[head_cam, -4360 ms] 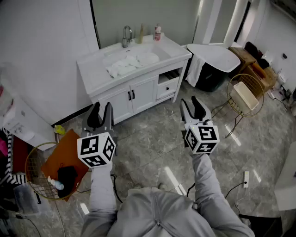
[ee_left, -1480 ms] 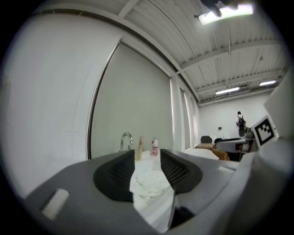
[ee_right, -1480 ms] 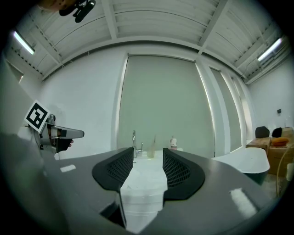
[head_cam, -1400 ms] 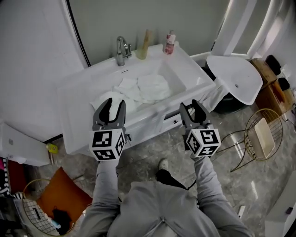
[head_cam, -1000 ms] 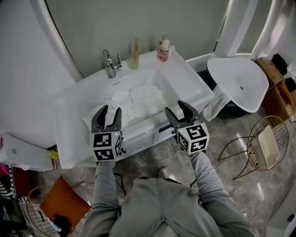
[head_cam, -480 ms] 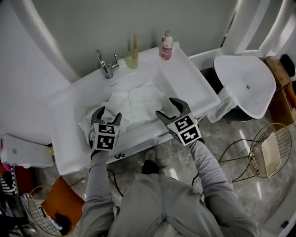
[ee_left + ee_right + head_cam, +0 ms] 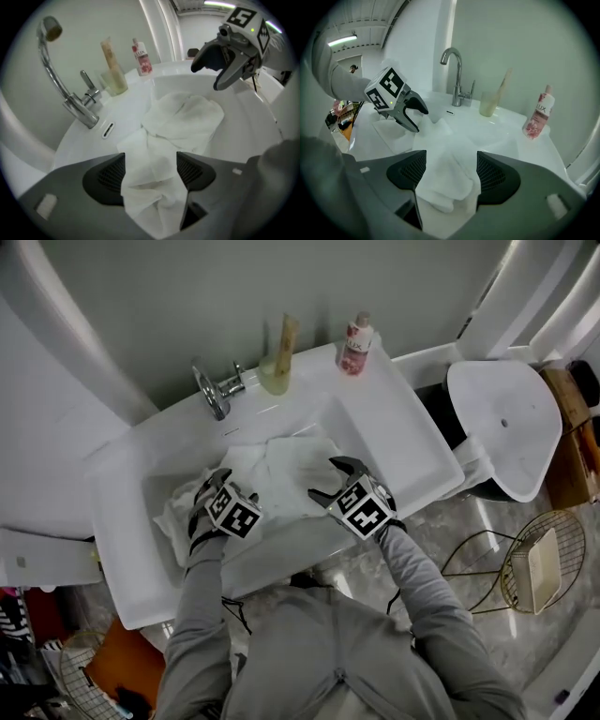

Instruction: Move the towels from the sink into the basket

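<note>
Several white towels (image 7: 281, 463) lie crumpled in the white sink (image 7: 394, 442). Both grippers reach down into the basin. My left gripper (image 7: 208, 493) is at the pile's left part, my right gripper (image 7: 326, 479) at its right part. In the left gripper view the left gripper (image 7: 149, 171) straddles a fold of towel (image 7: 150, 187), its jaws opening. In the right gripper view the right gripper (image 7: 452, 174) stands over a folded towel (image 7: 443, 185), its jaws also opening. I see neither pair of pads pressing on cloth. A wire basket (image 7: 539, 568) stands on the floor at the right.
A chrome faucet (image 7: 214, 390), a cup with a tube (image 7: 278, 367) and a pink bottle (image 7: 354, 345) stand along the sink's back edge. A white oval-topped bin (image 7: 502, 423) is right of the vanity. Another wire basket with orange cloth (image 7: 94, 671) sits at the lower left.
The person has stepped up to the vanity. Both grippers have dropped from in front of the cabinet into the basin over the towels, and their jaws stand wider.
</note>
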The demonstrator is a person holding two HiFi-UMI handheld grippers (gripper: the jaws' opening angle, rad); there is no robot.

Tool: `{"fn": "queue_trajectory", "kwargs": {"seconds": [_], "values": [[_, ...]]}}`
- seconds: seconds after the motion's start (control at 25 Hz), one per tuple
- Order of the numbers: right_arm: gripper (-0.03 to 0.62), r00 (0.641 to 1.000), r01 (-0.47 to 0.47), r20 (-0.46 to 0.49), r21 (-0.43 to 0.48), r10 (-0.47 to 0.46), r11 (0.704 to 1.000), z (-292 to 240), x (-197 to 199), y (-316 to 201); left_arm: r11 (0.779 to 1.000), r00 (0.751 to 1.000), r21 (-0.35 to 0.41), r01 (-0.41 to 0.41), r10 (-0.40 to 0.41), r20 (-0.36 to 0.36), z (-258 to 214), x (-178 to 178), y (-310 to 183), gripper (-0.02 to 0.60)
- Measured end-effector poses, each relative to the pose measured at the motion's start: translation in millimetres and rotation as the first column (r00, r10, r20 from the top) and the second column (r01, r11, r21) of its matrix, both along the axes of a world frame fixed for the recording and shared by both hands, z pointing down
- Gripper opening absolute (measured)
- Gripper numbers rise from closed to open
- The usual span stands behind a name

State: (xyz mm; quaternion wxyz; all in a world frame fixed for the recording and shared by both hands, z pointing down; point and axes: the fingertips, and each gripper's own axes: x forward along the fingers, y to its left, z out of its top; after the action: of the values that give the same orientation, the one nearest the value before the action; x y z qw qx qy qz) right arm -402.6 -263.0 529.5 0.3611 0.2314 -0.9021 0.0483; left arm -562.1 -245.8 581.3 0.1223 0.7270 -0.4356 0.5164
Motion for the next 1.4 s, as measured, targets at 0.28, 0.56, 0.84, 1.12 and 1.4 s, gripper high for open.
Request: {"fn": "queue_trajectory", "kwargs": {"seconds": [0.28,0.56,0.84,1.12,1.4], "values": [[0.327,0.971,-0.019,-0.240,-0.119,-0.010,0.993,64.3,-10.7,-26.3,0.988,0.999,-0.147,-0.049,0.051,0.010,58.0,-10.1,-21.7,0.371],[0.327,0.909,-0.062,-0.417,-0.166,-0.013,0.984,110.7,4.4,-36.4,0.974,0.998,-0.217,-0.059,0.059,-0.005,88.6,-14.6,-34.1,0.387],[0.325,0.880,-0.046,-0.472,-0.177,-0.044,0.983,132.6,2.8,-35.7,0.960,0.995,-0.266,-0.090,0.097,0.013,110.2,-10.5,-39.5,0.393],[0.322,0.870,-0.042,-0.490,-0.188,-0.056,0.981,142.3,0.3,-40.2,0.927,0.991,-0.353,-0.128,0.136,-0.004,117.6,-5.5,-42.6,0.389],[0.293,0.875,-0.050,-0.479,-0.218,-0.063,0.975,145.0,-1.8,-38.8,0.896,0.987,-0.417,-0.154,0.163,-0.014,119.2,0.3,-39.4,0.331]]}}
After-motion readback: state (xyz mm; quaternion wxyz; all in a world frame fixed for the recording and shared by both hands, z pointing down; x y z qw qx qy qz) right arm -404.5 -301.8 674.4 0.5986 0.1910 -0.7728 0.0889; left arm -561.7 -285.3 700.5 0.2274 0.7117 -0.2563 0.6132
